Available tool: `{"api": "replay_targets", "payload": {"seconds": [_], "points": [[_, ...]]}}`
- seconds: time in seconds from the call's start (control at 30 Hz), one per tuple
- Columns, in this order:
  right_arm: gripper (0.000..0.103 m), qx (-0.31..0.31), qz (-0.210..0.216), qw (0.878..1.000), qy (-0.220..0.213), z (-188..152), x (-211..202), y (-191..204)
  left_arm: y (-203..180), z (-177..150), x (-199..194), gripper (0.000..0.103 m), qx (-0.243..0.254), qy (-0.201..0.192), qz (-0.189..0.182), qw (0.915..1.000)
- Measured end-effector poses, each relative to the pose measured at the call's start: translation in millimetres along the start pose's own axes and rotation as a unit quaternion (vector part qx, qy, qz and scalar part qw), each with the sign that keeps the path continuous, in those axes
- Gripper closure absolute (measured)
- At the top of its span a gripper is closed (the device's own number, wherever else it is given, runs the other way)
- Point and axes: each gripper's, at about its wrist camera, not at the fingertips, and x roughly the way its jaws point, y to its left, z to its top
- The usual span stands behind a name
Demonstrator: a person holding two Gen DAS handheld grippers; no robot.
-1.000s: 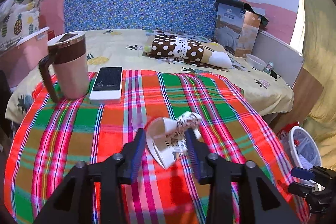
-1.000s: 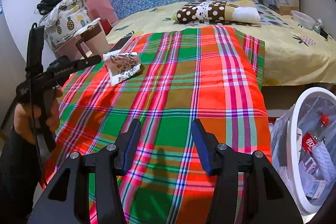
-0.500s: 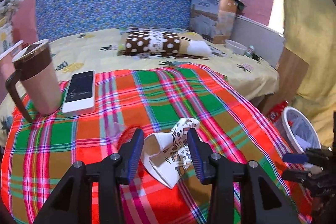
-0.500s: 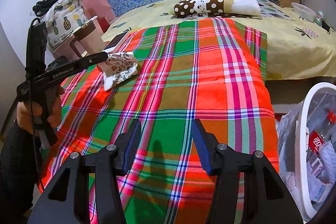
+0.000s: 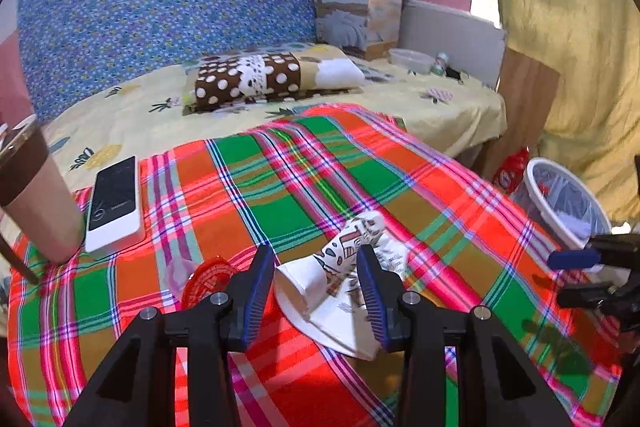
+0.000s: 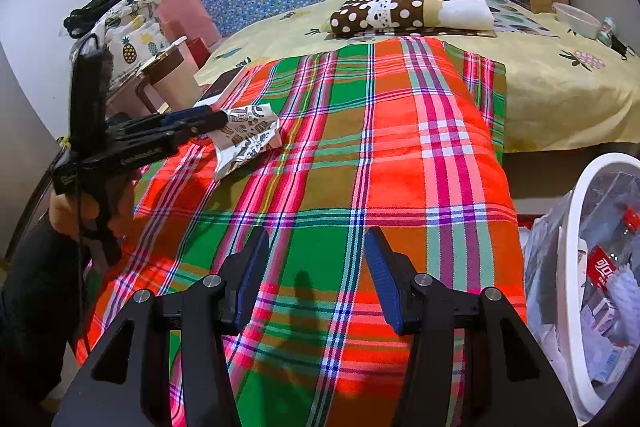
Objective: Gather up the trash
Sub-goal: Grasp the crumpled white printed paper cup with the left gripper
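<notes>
A: Left wrist view: left gripper is clamped on the crushed paper cup, pads pressing its two sides. Cup sits low over the plaid blanket; can't tell if it's fully clear of it.

B: Right one?

A: Right gripper has its jaws apart with nothing between them, over the near end of the blanket, just beside the white bin.

B: Bin state?

A: Lined with a bag, already has trash in it: a bottle with a red label and some wrappers. So I'd judge part of the job is done.

B: What's left?

A: Cup has to cross the blanket to the bin, well apart from it now. A red round thing and a bit of clear plastic lie by the left jaw, probably trash too.

B: Mug and phone?

A: Mug and phone at the far left look like keepers.
</notes>
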Motion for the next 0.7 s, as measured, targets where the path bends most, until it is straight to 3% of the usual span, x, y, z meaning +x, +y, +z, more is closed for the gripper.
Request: {"api": "replay_targets", "payload": {"seconds": [0.2, 0.27, 0.37, 0.63, 0.7], "points": [[0.051, 0.006, 0.002, 1.000, -0.002, -1, 0, -4, -8, -6, 6, 0.062, -0.004, 0.017, -0.025, 0.9995], [0.051, 0.006, 0.003, 1.000, -0.001, -1, 0, -4, -17, -8, 7, 0.073, 0.007, 0.024, -0.023, 0.9994], [0.051, 0.005, 0.005, 1.000, -0.004, -2, -2, -3, -28, -12, 4, 0.077, 0.015, 0.030, -0.026, 0.9991], [0.051, 0.005, 0.004, 1.000, -0.011, -5, -11, -4, -42, -22, -11, 0.081, -0.034, 0.026, -0.035, 0.9985], [0.051, 0.005, 0.003, 1.000, -0.014, -4, -14, -3, -46, -25, -16, 0.081, -0.042, 0.025, -0.023, 0.9986]]}}
